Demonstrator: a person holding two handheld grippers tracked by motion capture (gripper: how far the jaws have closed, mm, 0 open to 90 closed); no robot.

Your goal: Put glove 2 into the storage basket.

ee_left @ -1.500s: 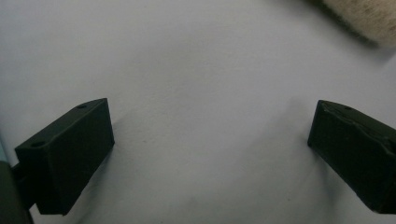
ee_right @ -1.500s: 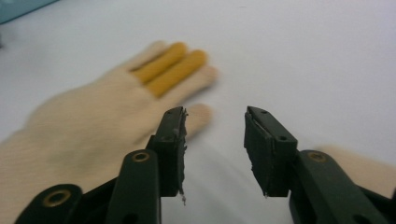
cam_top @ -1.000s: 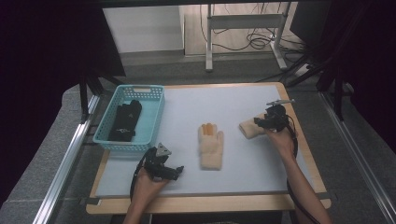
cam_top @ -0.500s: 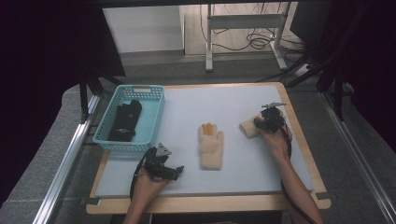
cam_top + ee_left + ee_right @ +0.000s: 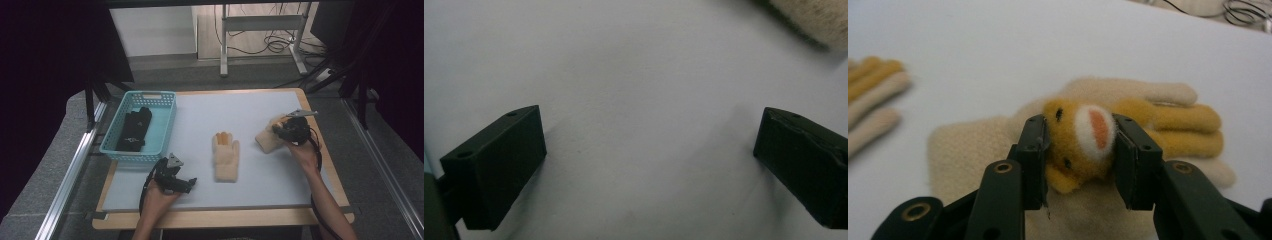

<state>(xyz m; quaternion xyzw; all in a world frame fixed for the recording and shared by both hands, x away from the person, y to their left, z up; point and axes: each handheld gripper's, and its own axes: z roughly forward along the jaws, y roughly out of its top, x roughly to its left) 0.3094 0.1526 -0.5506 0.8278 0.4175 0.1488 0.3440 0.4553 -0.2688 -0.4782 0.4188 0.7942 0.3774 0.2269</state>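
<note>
Right gripper (image 5: 1080, 160) just closing, jaws pinching yellow animal-face patch on cream glove (image 5: 998, 150), right side of surface (image 5: 260, 107). Second glove (image 5: 226, 156) flat mid-surface. Left gripper (image 5: 649, 165) wide open, empty, near front edge.

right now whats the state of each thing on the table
right tool: just been closing, pads pressing the animal-face patch on the right glove
right glove: on the mat, gripped by its patch
middle glove: flat, palm down, fingers pointing away, untouched
black gloves: lying in the basket
blue basket: upright at the mat's left edge
left tool: open over bare mat, holding nothing
</note>
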